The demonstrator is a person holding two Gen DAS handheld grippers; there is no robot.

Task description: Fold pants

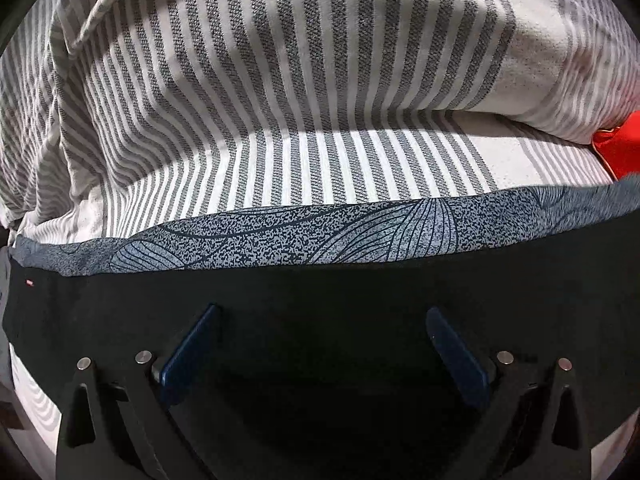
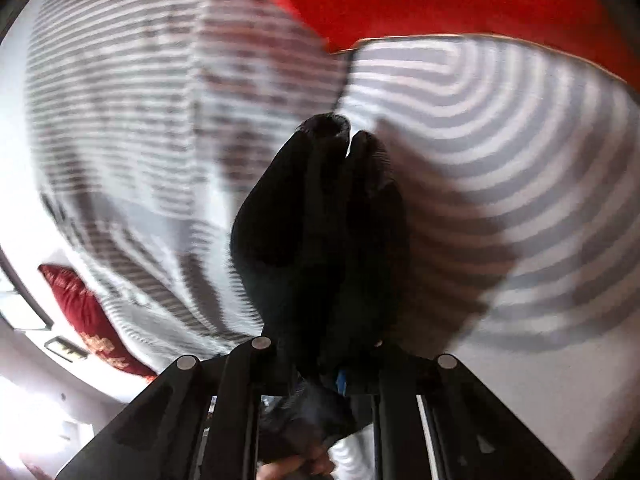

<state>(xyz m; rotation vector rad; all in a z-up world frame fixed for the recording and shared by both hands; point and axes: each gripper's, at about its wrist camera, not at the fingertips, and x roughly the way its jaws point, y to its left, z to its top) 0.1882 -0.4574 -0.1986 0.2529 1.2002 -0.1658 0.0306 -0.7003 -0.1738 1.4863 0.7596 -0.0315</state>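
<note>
Black pants are clamped in the right tongs, angled slightly downward; the left tongs, spread wide, are pointed steeply down over the pants on the striped bed.

We are seeing the right wrist view all smeared, so the striped sheet is looking fuzzy. The black pants are covering the right gripper's fingers. In the left wrist view, the picture's edge is cutting off a red thing.

Open left gripper (over black pants)
</note>
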